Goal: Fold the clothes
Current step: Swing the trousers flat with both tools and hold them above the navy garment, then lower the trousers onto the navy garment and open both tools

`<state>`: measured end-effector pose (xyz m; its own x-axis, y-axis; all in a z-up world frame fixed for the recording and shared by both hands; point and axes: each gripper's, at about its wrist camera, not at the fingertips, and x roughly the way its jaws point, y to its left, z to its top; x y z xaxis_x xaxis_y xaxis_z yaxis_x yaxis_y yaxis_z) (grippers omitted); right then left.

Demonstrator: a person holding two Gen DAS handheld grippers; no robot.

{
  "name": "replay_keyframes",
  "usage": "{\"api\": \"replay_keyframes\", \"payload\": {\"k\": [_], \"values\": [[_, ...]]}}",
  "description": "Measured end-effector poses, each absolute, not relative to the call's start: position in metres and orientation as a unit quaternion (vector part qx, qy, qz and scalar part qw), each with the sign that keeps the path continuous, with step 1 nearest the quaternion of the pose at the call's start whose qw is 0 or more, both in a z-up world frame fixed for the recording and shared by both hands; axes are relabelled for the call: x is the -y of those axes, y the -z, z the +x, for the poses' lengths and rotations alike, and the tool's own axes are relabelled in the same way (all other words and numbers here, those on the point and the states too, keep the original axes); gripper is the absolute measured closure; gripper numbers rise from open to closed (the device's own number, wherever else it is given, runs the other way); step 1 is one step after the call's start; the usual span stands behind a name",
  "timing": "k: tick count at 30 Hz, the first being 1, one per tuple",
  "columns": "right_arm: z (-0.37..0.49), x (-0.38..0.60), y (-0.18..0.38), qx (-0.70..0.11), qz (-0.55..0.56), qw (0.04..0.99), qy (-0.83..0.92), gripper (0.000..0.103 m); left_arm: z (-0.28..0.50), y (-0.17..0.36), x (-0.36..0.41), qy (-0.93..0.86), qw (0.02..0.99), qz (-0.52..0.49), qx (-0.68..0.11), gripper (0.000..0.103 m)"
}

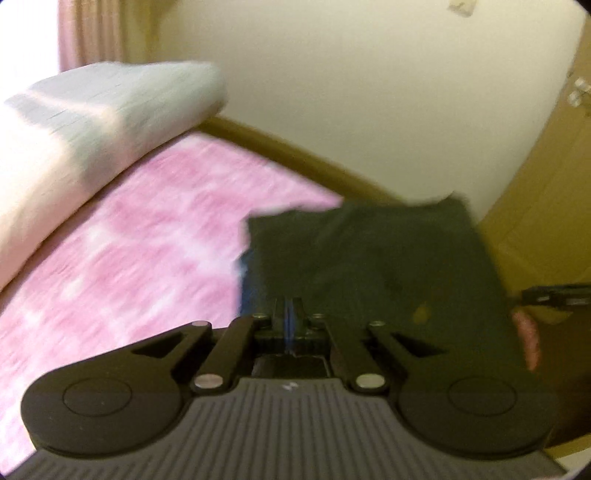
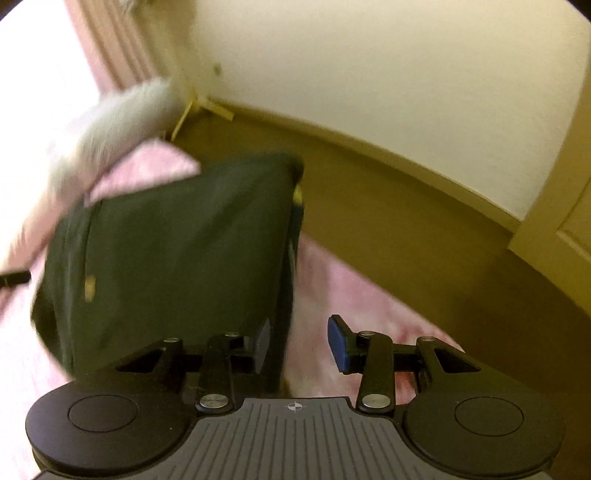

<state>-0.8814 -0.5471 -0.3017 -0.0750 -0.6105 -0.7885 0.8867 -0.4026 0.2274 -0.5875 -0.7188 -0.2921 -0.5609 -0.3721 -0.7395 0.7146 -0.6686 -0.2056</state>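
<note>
Leftmost, pillow (image 1: pixel 99 122): pale, blurred, lying at the far left of the bed, beside a pink curtain (image 1: pixel 88 33).
Bedcover (image 1: pixel 147 236): pink and white mottled, spread under everything on the bed.
Left gripper (image 1: pixel 289 314): jaws fully closed, blue pads pressed together at the near edge of the garment; whether cloth is pinched between them cannot be told.
Garment (image 1: pixel 369 258): dark green, folded into a rough rectangle, lying on the bedcover near the bed's right edge.
Right gripper (image 2: pixel 301 347): jaws partly open, nothing pressed between them; the left pad (image 2: pixel 260 349) lies over the garment's (image 2: pixel 177 251) right edge, the blue right pad (image 2: pixel 340 345) over bare bedcover (image 2: pixel 351 291).
Floor (image 2: pixel 406 229): brown, beyond the bed, meeting a cream wall (image 2: pixel 369 74).
</note>
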Motion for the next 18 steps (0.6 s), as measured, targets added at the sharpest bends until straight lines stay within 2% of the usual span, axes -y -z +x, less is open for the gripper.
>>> {"api": "replay_keyframes", "payload": {"k": [5,6,7,11,14,18], "values": [[-0.882,0.599,0.299,-0.120,0.402,0.558,0.716,0.064,-0.659,0.301,0.734,0.877,0.247,0.330,-0.248,0.103],[-0.881,0.611,0.301,-0.125,0.398,0.565,0.712,0.065,-0.666,0.307,0.738,0.877,0.251,0.333,-0.240,0.103],[-0.881,0.622,0.305,-0.129,0.396,0.571,0.708,0.075,-0.671,0.315,0.741,0.876,0.260,0.336,-0.230,0.103],[-0.883,0.651,0.325,-0.170,0.369,0.585,0.702,0.078,-0.692,0.344,0.753,0.870,0.293,0.349,-0.190,0.100],[-0.896,0.647,0.335,-0.148,0.378,0.566,0.718,0.084,-0.677,0.348,0.765,0.865,0.302,0.329,-0.228,0.100],[-0.894,0.623,0.321,-0.131,0.380,0.542,0.738,0.083,-0.658,0.333,0.754,0.874,0.304,0.302,-0.227,0.101]]}}
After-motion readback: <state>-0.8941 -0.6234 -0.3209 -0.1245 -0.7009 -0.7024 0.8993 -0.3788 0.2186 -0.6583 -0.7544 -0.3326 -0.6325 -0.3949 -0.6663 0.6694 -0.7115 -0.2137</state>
